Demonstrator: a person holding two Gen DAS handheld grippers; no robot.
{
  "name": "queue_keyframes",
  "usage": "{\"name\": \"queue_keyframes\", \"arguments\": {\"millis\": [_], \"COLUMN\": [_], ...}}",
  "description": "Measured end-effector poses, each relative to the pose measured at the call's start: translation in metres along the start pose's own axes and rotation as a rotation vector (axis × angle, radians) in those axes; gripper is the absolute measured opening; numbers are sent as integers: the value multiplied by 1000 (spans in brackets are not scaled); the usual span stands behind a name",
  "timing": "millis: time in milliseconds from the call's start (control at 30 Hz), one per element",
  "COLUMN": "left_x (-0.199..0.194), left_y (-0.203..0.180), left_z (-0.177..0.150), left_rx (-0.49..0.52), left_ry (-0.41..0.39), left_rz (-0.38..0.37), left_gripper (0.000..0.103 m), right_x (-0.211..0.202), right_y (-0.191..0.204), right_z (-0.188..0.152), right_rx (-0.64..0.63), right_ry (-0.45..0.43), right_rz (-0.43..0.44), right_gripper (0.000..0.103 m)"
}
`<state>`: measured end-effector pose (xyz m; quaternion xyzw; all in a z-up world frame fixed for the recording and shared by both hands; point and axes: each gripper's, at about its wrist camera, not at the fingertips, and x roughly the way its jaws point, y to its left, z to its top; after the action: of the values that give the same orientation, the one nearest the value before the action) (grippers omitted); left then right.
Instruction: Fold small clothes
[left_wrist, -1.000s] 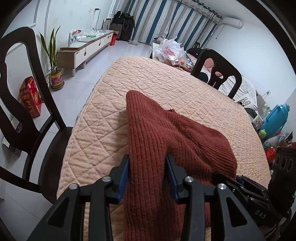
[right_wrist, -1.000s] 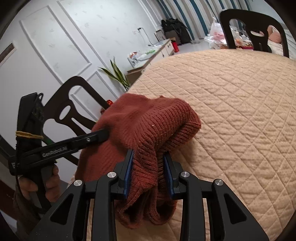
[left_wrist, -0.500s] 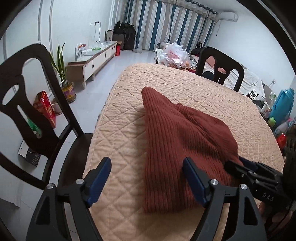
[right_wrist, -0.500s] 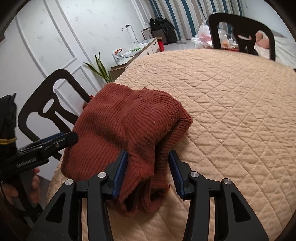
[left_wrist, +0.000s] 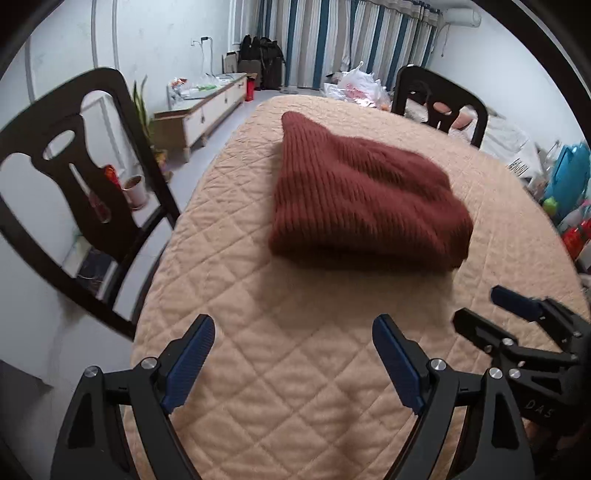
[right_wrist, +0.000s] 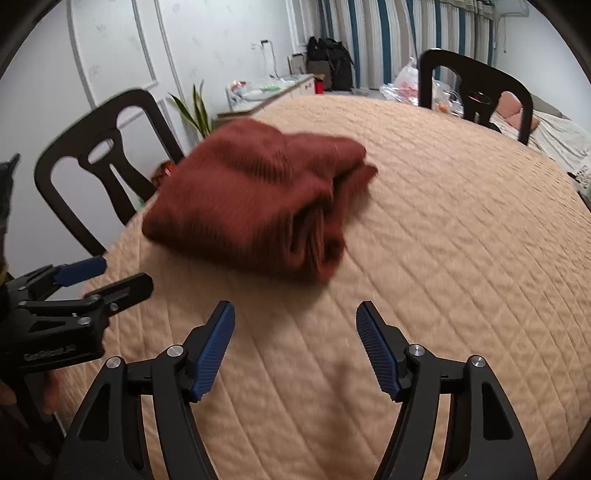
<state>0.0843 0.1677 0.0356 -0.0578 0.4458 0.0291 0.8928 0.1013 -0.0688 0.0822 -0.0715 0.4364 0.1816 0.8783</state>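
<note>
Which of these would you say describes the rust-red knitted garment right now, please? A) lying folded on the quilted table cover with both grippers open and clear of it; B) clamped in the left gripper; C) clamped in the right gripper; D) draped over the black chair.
A: the knitted garment lies folded on the quilted table cover, and the left gripper and right gripper are both open, apart from it.

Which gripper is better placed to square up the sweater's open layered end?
Right, probably. The sweater's stacked edges face the right gripper, which is open with only bare quilt between. The left gripper, also open, faces its smooth folded side.
</note>
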Motion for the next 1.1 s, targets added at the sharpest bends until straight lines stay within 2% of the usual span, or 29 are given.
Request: {"name": "queue_keyframes", "arguments": {"millis": [100,200,300,433,667,1100], "left_x": [-2,0,7,8,13,13], "left_y": [-1,-2,-2,-11,-10,-12], "left_z": [-11,-15,-20,-22,-22,-23], "left_rx": [6,5,-2,40,20,24], "left_ry": [-6,5,30,10,-10,-21], "left_rz": [47,63,50,69,59,57], "left_gripper": [89,89,89,92,102,103], "right_x": [-4,-7,-6,0,-1,-5], "right_y": [0,-1,-2,-3,-2,-1], "right_z": [-7,-13,-19,-23,-29,-33], "right_rx": [5,-1,-4,-7,-3,19], "right_ry": [4,9,29,55,26,-2], "right_rz": [-30,-84,-106,-127,-155,-154], "right_gripper": [71,71,71,72,78,80]}}
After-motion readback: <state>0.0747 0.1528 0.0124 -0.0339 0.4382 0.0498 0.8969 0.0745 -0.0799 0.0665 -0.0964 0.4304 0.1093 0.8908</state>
